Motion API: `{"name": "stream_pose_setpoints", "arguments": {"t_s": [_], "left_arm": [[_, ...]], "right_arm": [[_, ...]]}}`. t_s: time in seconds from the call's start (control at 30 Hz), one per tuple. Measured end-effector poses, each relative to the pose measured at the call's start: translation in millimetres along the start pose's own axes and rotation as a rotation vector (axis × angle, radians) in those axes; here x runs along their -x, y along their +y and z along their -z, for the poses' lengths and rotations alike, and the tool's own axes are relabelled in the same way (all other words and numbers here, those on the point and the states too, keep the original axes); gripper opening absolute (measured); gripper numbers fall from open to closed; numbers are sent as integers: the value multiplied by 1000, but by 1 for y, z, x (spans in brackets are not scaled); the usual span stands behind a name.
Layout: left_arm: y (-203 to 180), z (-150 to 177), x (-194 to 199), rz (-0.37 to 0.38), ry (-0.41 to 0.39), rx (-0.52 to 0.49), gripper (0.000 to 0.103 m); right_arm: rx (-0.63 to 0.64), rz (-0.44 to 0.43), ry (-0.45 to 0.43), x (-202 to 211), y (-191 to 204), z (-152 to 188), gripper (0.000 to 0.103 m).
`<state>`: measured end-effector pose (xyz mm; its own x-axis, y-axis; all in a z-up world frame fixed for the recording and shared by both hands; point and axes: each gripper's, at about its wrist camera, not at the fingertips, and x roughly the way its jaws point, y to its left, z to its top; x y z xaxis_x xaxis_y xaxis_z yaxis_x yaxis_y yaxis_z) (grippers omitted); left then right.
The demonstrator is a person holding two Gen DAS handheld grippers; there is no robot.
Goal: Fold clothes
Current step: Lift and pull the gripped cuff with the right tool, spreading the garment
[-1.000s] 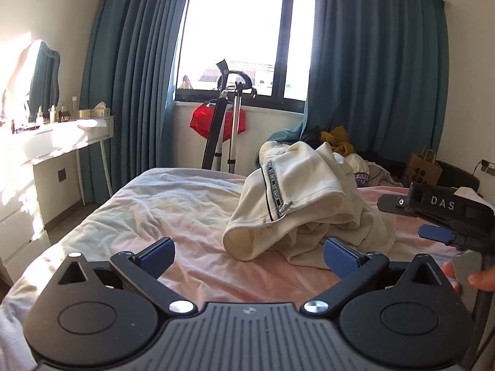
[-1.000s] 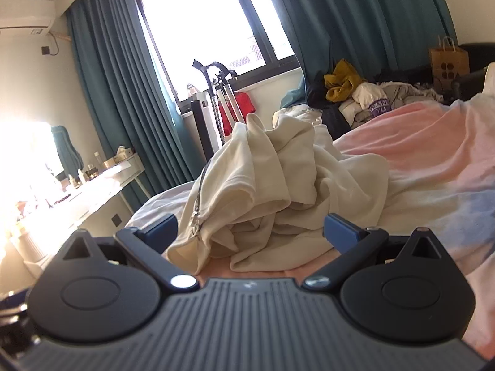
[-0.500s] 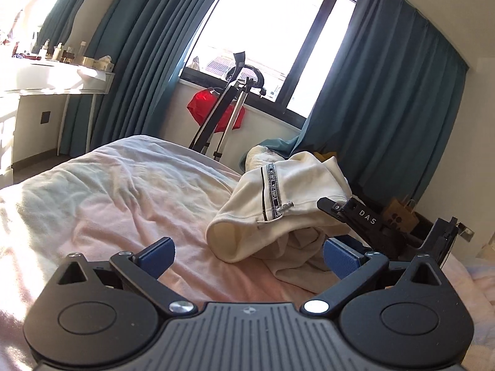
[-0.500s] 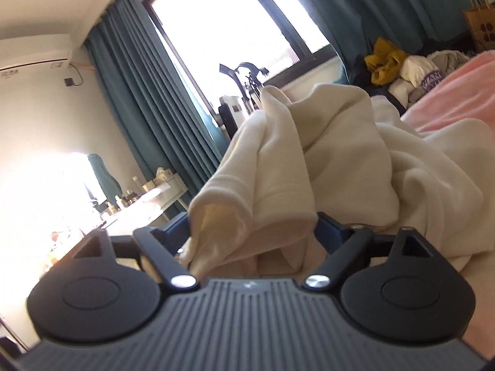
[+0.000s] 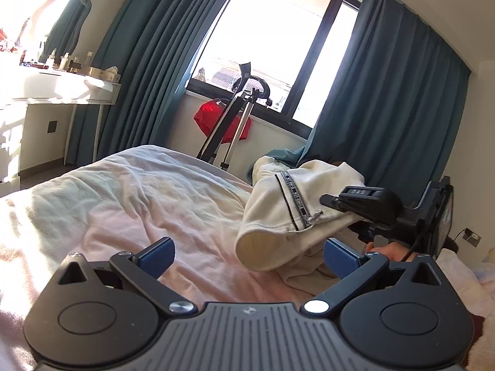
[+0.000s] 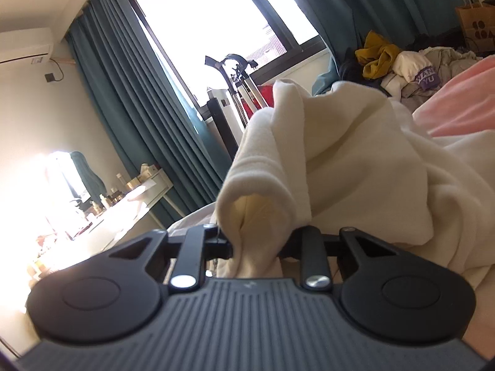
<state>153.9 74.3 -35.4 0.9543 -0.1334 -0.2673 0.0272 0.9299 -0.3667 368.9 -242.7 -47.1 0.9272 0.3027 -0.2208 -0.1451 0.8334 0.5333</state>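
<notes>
careful, your right gripper (image 6: 255,244) pinches only a bunched fold of the cream jacket (image 6: 355,160), so lifting may drag the whole heap. your left gripper (image 5: 247,255) hangs spread wide over the bed (image 5: 123,204), gripping nothing.

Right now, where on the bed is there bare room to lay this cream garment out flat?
The bedcover lies bare between the cream garment and the bed's window-side edge, ahead of the open left tongs. The other side is crowded: the right tongs grip the garment there, and a clothes pile sits beyond it.
</notes>
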Motion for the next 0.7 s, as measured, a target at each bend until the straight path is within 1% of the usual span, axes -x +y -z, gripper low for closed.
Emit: {"name": "stream_pose_setpoints", "arguments": {"t_s": [0.1, 0.2, 0.33, 0.43, 0.57, 0.63, 0.7], "left_arm": [[0, 0, 3, -7, -3, 2, 103], [-3, 2, 7, 8, 13, 0, 103], [-16, 8, 10, 17, 35, -37, 103], [-24, 14, 13, 23, 57, -67, 103], [-33, 21, 15, 25, 79, -101, 103], [-37, 24, 12, 25, 87, -120, 103], [-41, 27, 7, 24, 102, -134, 103]], "right_arm": [[-6, 23, -44, 49, -11, -28, 23], [17, 46, -102, 103, -25, -64, 22], [20, 126, -187, 172, -60, -119, 21], [9, 209, -245, 216, -94, -151, 20], [22, 359, -271, 251, -154, -176, 20], [16, 441, -275, 262, -189, -181, 20], [-3, 521, -263, 268, -225, -177, 20]]}}
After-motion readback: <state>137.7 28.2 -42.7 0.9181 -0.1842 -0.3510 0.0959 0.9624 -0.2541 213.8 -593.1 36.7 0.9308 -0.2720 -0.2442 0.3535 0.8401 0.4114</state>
